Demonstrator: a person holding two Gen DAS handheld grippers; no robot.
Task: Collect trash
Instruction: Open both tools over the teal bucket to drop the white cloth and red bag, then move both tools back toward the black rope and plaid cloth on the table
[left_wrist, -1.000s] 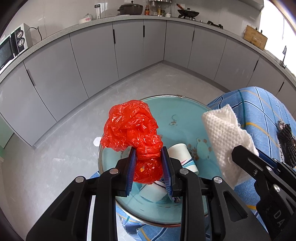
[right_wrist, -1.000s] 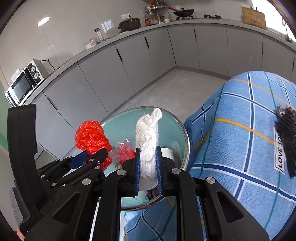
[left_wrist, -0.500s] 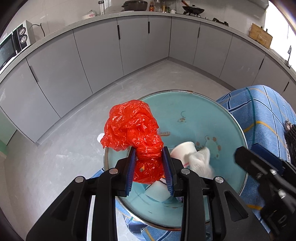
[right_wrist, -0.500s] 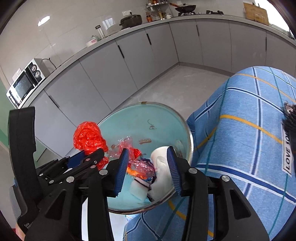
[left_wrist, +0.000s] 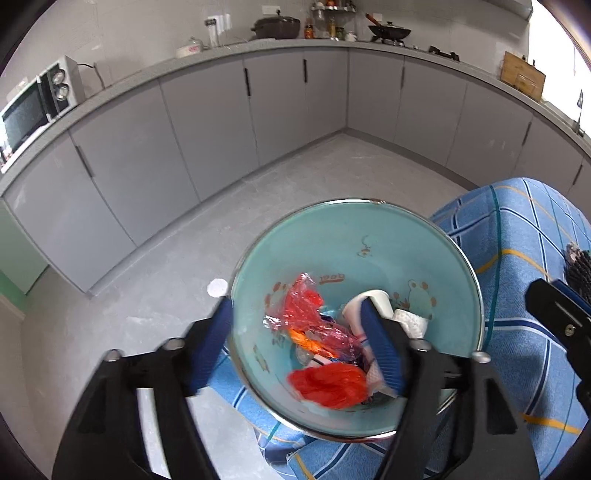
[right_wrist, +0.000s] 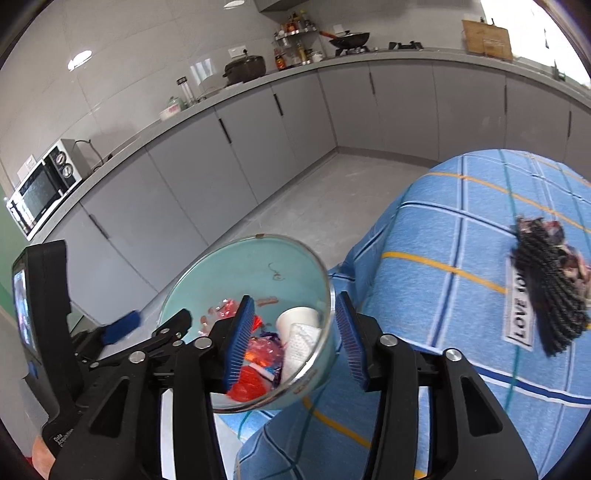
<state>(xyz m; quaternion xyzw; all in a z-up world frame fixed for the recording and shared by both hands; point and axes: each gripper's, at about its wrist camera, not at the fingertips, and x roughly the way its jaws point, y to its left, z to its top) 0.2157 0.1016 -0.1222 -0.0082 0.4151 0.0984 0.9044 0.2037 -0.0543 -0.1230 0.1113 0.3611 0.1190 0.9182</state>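
Bright daylight floods in from the window (left_wrist: 580, 44) at upper right, blown out. Fisheye bending darkens the corners; the near gripper fingers (left_wrist: 207, 343) are motion-blurred.

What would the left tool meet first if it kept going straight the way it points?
Probably the trash in the teal bowl: the left tool, opening and empty, aims at the red plastic bag and wrappers there. Depth is unclear.

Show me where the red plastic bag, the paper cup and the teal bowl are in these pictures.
red plastic bag (left_wrist: 328, 384), left wrist view, middle of the crumpled plastic.
paper cup (right_wrist: 297, 319), right wrist view, white rim.
teal bowl (left_wrist: 332, 243), left wrist view, bare inner wall.
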